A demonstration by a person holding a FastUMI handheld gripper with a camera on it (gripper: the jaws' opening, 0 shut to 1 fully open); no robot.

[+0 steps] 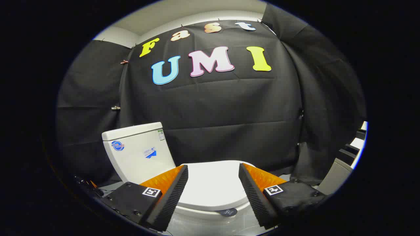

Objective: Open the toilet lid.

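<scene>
Your tongs [213,193] stand wide open with nothing between their fingers, and both fingertips hang above the toilet lid [213,185] without touching it. The lid lies flat and closed on the bowl, just ahead of and below the tongs, filling the gap between the two fingers. Its long axis does not run straight away from you: the hinge end sits towards the cistern [137,152], which stands beyond the left finger, so the lid stretches from that far-left corner towards the near right. The free front lip [216,207] is the rounded edge nearest you, low between the fingers, with a small dark round tag [228,212] just under it on the rim of the bowl.

That lip is what your next move turns on, as I judge it. You will likely need to drop lower and get one finger under the lip, then swing it up and back towards the cistern. The lid looks smooth and glossy, so it may slide off a shallow hold.

The bowl is covered, so you cannot tell what is inside.
</scene>
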